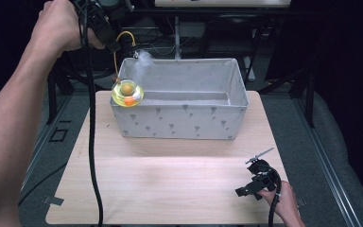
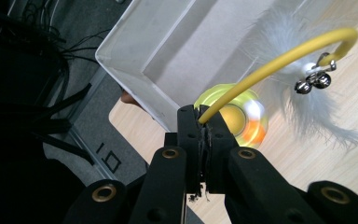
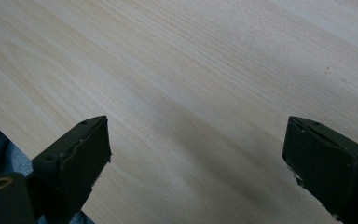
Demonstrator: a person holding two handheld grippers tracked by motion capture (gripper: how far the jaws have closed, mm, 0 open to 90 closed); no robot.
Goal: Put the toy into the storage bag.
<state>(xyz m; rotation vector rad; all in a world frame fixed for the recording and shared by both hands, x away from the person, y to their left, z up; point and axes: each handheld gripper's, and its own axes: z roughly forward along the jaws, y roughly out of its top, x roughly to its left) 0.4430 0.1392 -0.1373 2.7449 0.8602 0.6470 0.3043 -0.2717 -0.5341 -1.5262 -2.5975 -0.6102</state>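
left gripper (image 2: 199, 122) clamped on yellow wand (image 2: 279, 58) of feather toy (image 1: 128, 92) over bin (image 1: 184, 124), right gripper (image 3: 196, 154) agape

High view: set above your side of the table (image 1: 170, 189), facing forward and down; it takes in the whole tabletop with the fabric bin (image 1: 179, 101) at the far edge, seen from a distance.

Left gripper view: rides your raised left gripper (image 2: 199, 116), looking steeply down just above the bin's (image 2: 154, 51) left corner, close in; shares that corner and the adjoining table (image 2: 317, 154) with the high view.

Right gripper view: rides your right gripper (image 3: 196, 158), well on the near side of the bin, facing bare table wood (image 3: 191, 70) at very close range.
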